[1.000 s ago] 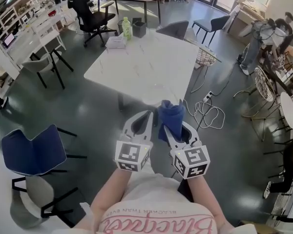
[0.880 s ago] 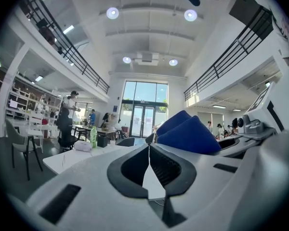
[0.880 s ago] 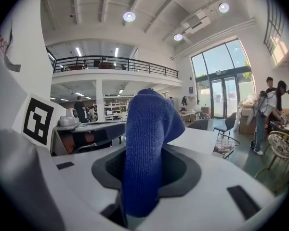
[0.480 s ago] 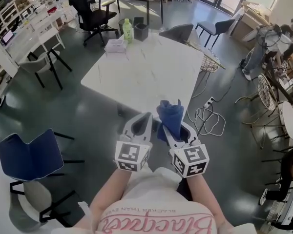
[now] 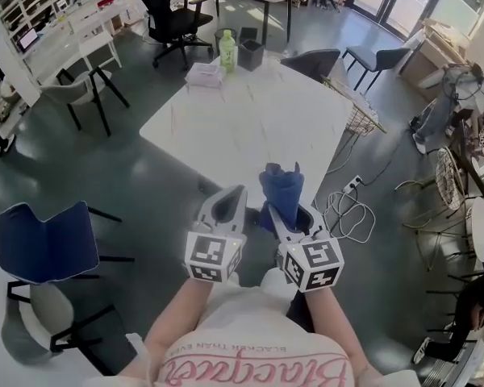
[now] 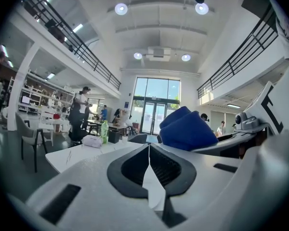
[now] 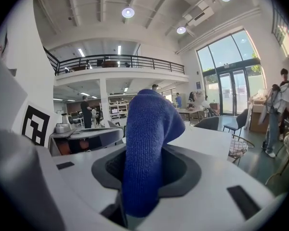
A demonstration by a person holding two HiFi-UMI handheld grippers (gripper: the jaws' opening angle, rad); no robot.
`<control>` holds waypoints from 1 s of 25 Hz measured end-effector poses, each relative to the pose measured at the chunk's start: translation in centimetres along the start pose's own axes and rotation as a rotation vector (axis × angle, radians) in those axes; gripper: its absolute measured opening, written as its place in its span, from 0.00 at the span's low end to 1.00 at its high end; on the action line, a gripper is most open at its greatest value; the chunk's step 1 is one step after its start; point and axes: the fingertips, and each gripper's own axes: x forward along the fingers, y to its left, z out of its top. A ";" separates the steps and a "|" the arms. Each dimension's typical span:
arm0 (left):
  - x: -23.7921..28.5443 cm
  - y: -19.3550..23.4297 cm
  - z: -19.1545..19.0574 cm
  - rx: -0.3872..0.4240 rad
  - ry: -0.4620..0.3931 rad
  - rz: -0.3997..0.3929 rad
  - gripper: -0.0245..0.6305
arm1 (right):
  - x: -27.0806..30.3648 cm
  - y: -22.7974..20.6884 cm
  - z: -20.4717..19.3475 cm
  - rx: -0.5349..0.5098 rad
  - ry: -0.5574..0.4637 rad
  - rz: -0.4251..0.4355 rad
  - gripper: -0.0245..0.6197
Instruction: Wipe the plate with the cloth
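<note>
A blue cloth [image 5: 281, 188] stands up out of my right gripper [image 5: 287, 213], which is shut on it. In the right gripper view the cloth [image 7: 147, 138] fills the gap between the dark pads. My left gripper [image 5: 230, 198] is level with it on the left, jaws closed. The left gripper view shows its pads [image 6: 135, 165] meeting, with only a thin pale sliver in the seam, and the cloth [image 6: 188, 129] close by on the right. Both grippers hang over the floor just short of the white table [image 5: 250, 119]. I see no plate in any view.
At the table's far end stand a green bottle [image 5: 228, 52], a dark cup [image 5: 251, 52] and a white packet [image 5: 204, 74]. A grey chair [image 5: 310, 63] and a wire basket [image 5: 361, 119] flank the table. A blue chair [image 5: 44, 244] is at the left. Cables [image 5: 347, 208] lie on the floor.
Both grippers have travelled forward side by side towards the white table, whose near edge is now closer. The cloth stays gripped and the left jaws stay closed.
</note>
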 end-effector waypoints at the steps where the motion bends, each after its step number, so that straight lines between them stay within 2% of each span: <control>1: 0.3 0.2 -0.1 -0.004 0.002 0.017 0.04 | 0.4 -0.3 0.0 -0.006 0.006 0.013 0.26; 11: 4.9 0.9 -1.1 -0.028 0.029 0.143 0.04 | 4.8 -5.3 1.2 -0.036 0.037 0.131 0.26; 25: 10.1 1.5 -2.2 -0.090 0.027 0.386 0.04 | 9.8 -9.3 1.8 -0.116 0.101 0.393 0.26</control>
